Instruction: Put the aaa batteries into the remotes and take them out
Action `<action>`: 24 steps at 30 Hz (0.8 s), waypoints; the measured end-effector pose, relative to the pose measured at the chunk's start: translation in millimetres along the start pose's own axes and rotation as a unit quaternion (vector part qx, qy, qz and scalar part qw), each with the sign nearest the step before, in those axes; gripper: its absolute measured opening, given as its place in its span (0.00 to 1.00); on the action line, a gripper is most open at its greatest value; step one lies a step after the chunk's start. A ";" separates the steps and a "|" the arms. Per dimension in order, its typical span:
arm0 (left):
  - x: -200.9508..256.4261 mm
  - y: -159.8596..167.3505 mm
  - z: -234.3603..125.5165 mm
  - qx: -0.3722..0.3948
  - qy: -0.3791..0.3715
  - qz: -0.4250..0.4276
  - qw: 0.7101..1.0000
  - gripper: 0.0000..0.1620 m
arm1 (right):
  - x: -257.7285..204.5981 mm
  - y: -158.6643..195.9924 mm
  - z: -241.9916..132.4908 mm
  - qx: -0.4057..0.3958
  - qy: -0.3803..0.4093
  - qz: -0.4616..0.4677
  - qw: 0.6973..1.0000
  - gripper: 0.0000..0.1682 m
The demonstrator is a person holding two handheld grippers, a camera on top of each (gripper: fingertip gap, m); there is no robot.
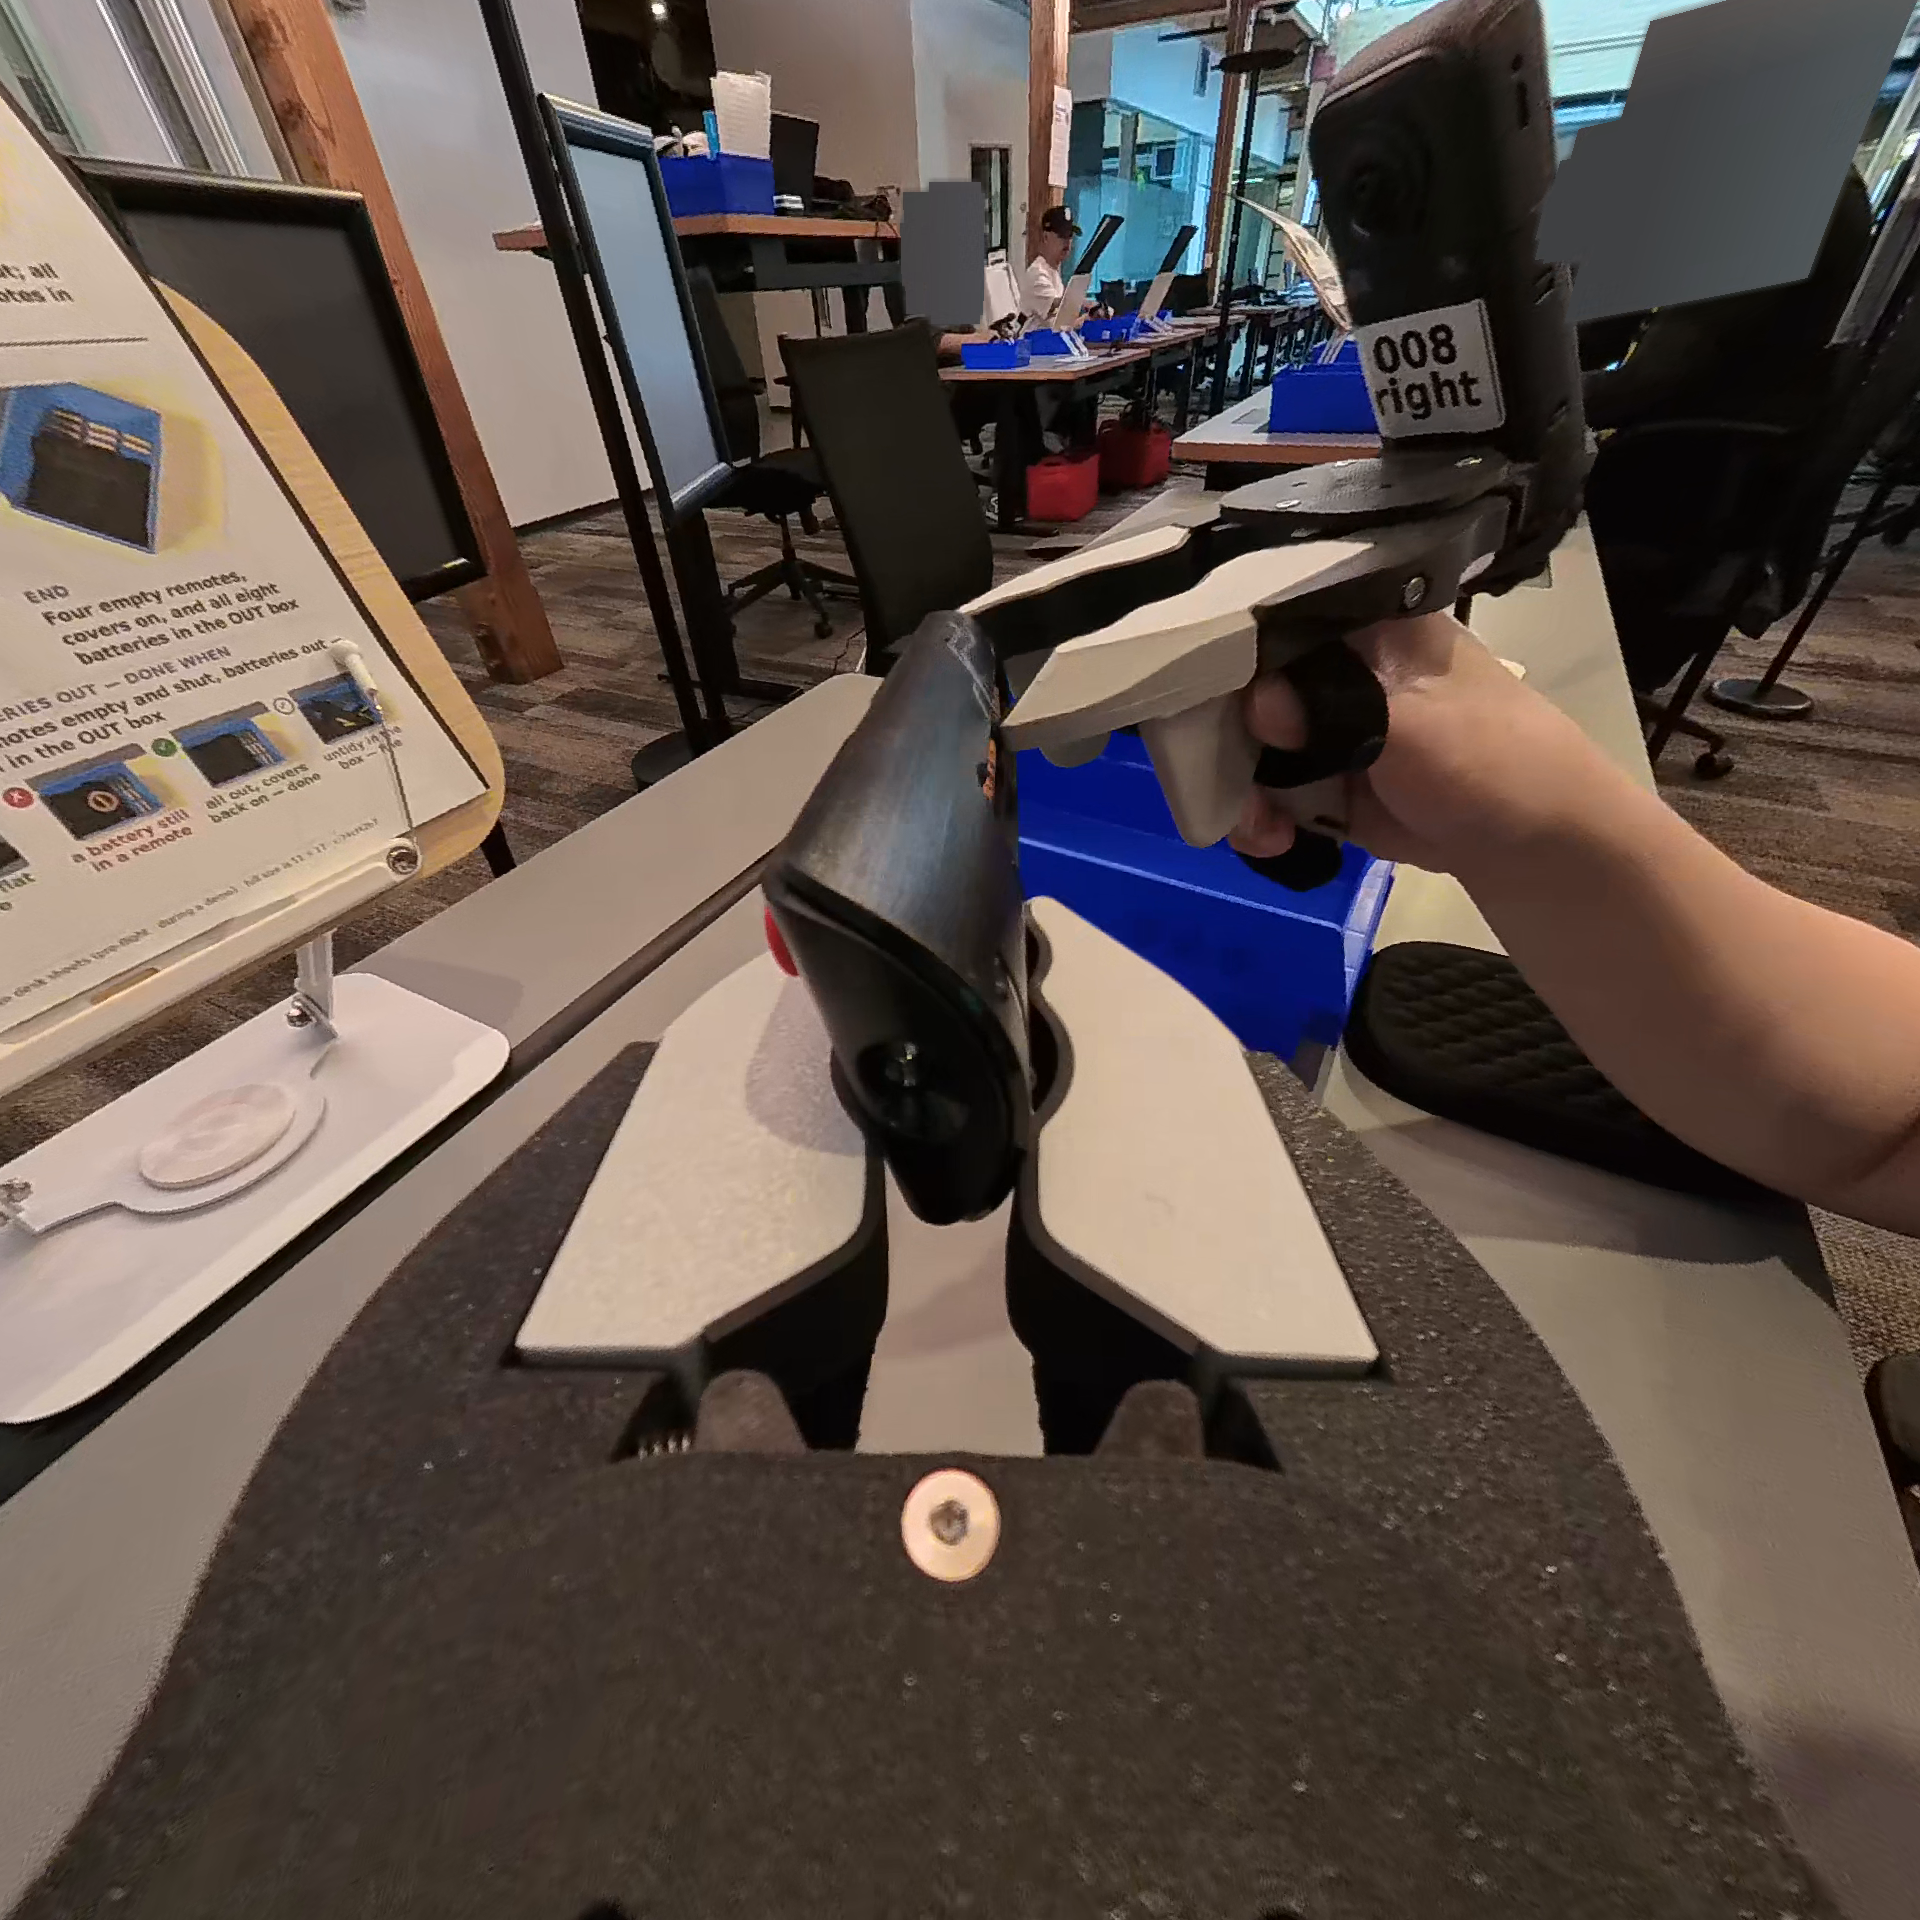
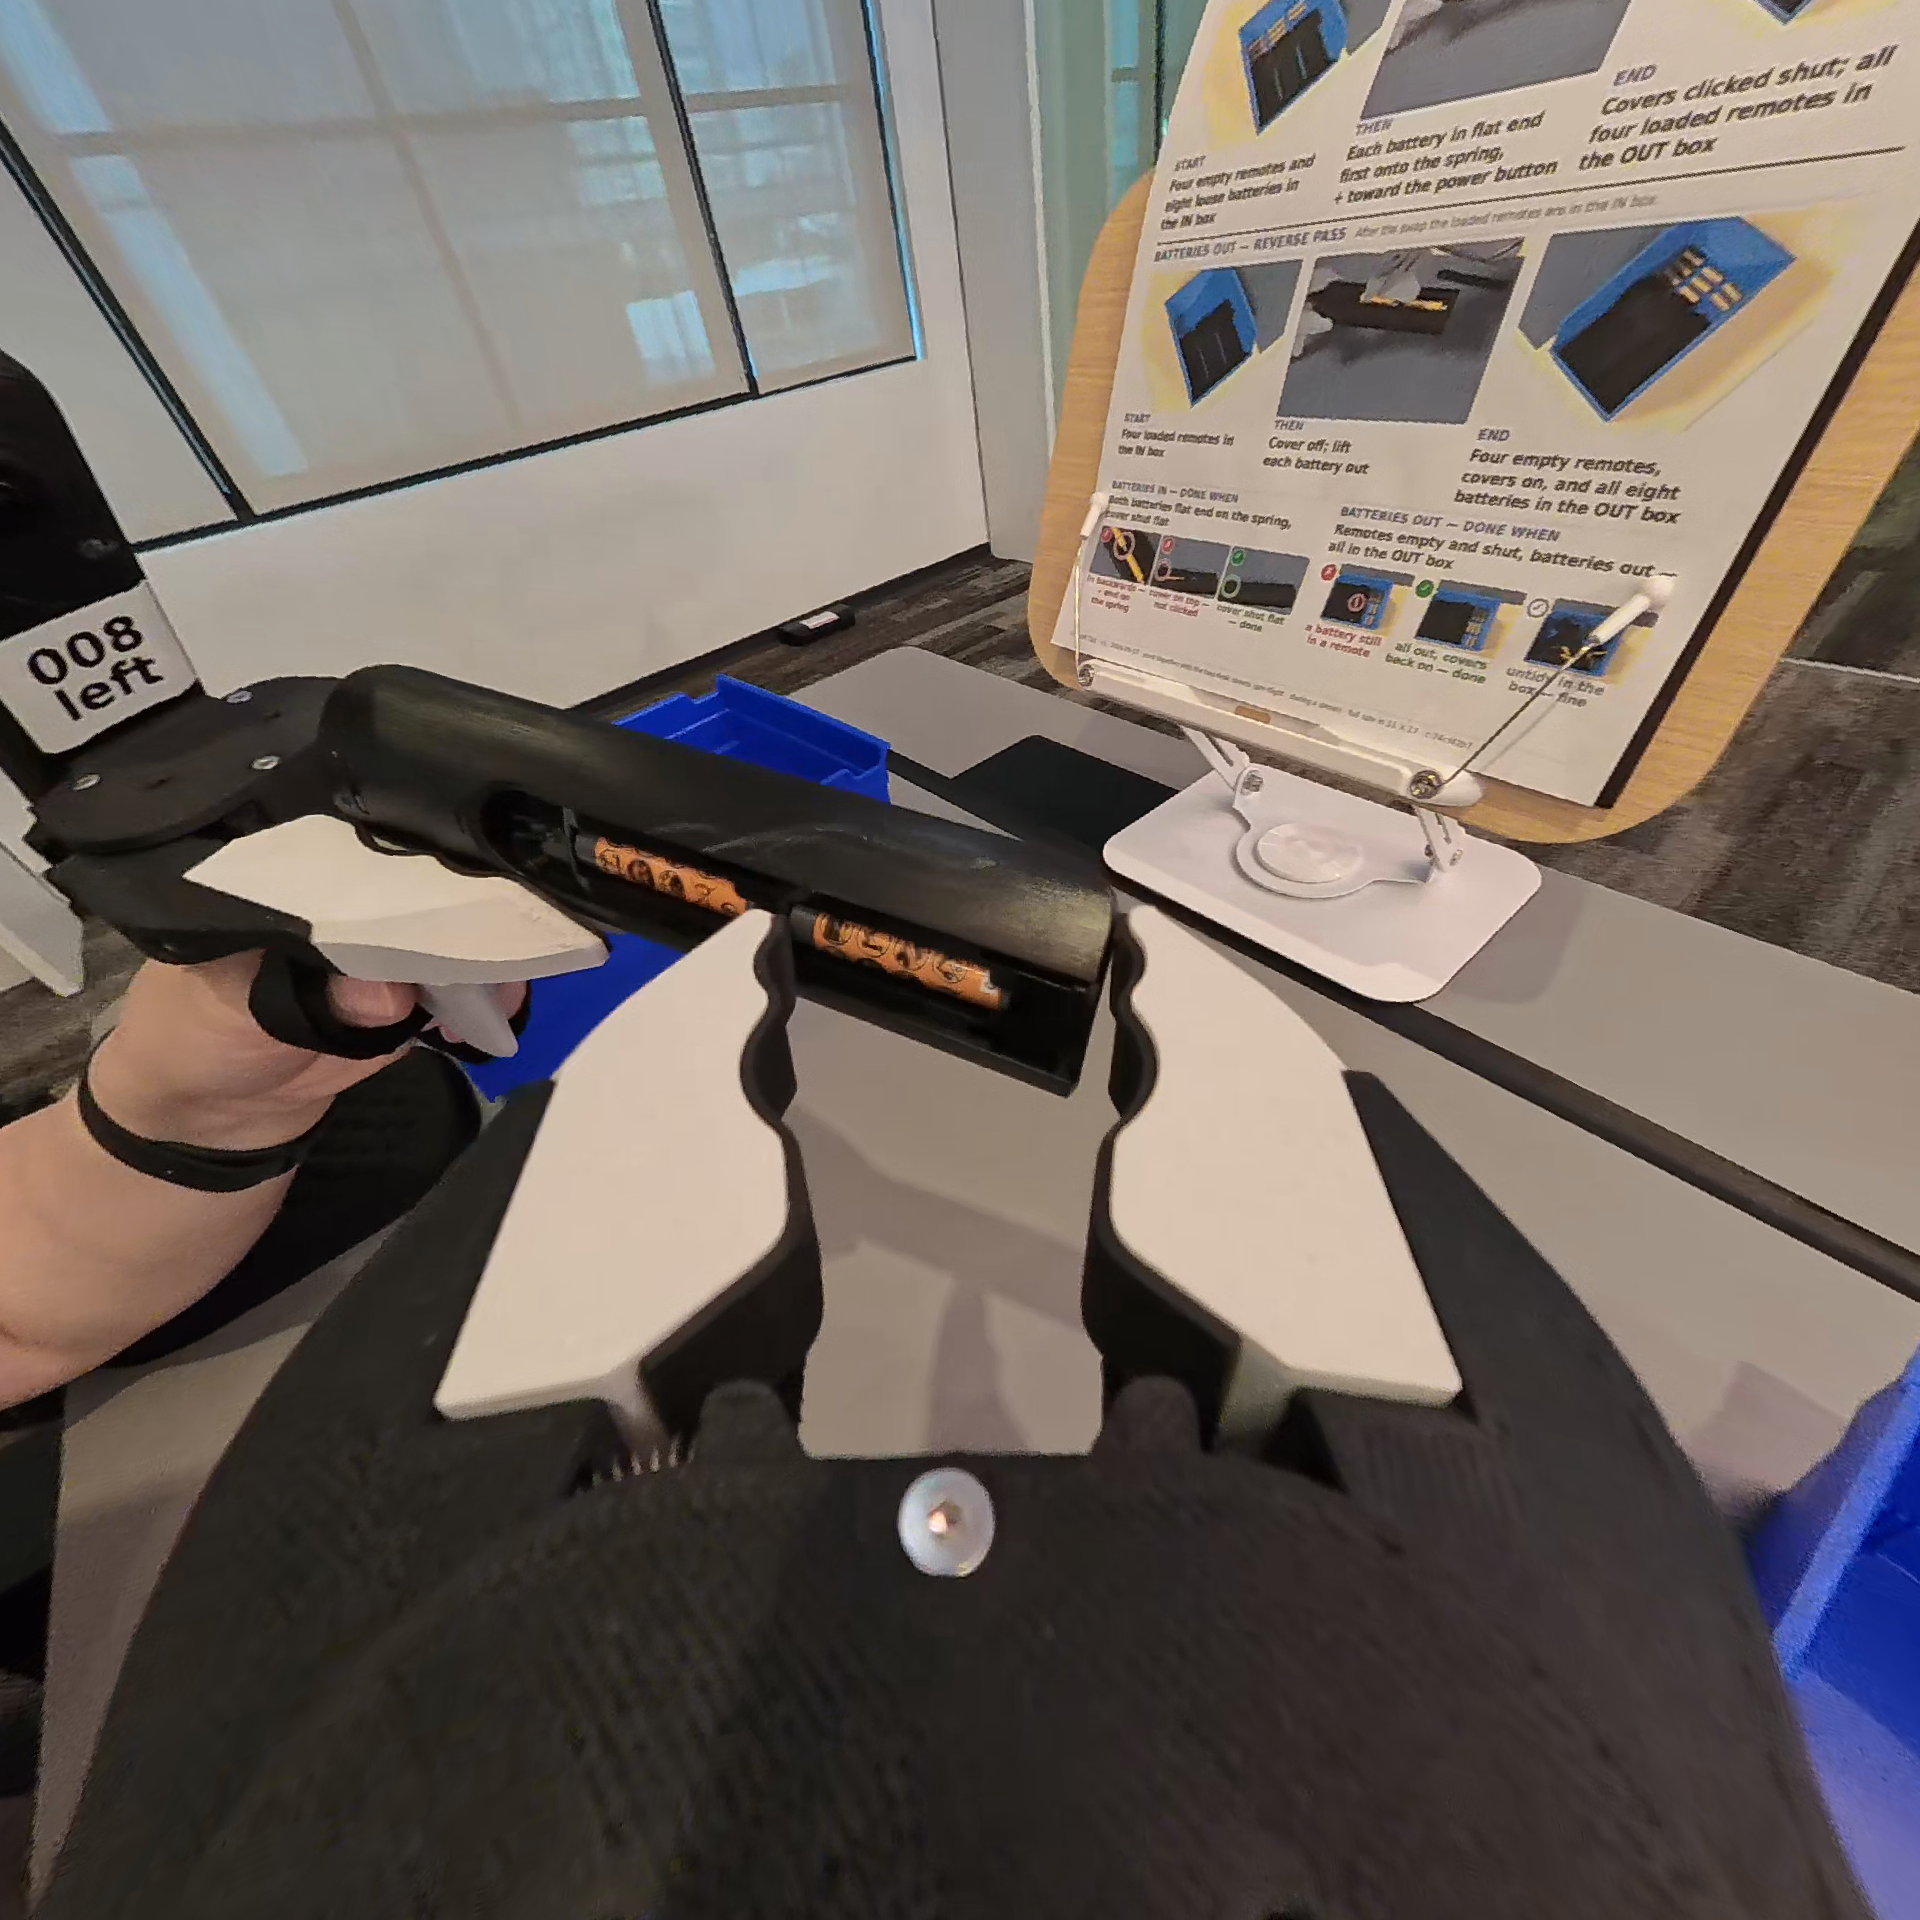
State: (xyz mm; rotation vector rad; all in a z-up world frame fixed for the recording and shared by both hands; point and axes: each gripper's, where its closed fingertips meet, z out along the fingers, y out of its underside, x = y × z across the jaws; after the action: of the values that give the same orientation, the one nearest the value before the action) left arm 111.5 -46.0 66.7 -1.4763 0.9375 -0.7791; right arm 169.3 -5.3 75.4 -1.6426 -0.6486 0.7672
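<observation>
The remote (image 2: 727, 831) is held in the air above the table (image 2: 1558, 1091), pinched near its button end by the left tongs (image 1: 940, 1049). Its back faces the right tongs (image 2: 945, 966), and the cover is off. 2 orange batteries (image 2: 790, 914) lie end to end in the open compartment. One sits directly in front of the right tongs' left fingertip (image 2: 748, 956); the other lies nearer the left tongs.

The right tongs are spread, with nothing between the fingers. Their tips stand just beside the open end of the compartment, one on each side of it.

The step in hand appears to be lifting a battery out. To do it well, keep the left tongs pressed firmly so the remote does not twist. Bring one right fingertip under the free end of the nearer battery and lever it away from the spring before closing on it. Close across the battery's round body, not on the compartment walls. A blue bin (image 2: 769, 738) stands on the table beyond the remote, and an instruction board (image 2: 1455, 416) stands to the right of the right tongs.
</observation>
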 end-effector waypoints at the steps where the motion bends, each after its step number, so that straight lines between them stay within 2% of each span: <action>1: 0.4 -0.3 -0.1 0.000 0.001 0.000 1.000 0.13 | -0.3 -0.2 -0.1 0.000 -0.004 0.004 1.000 0.36; 16: 3.1 -1.0 0.4 0.002 0.005 -0.005 1.000 0.13 | -1.1 -1.6 -4.5 -0.002 -0.038 0.042 0.998 0.32; 24: 4.9 -0.8 1.3 0.001 -0.005 0.008 1.000 0.13 | -0.8 1.2 -3.8 -0.015 -0.013 0.019 1.000 0.35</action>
State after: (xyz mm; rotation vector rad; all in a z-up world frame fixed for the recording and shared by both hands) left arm 115.1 -49.7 67.2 -1.4675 0.9387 -0.7599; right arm 171.8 -8.5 74.8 -1.6790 -0.6508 0.8106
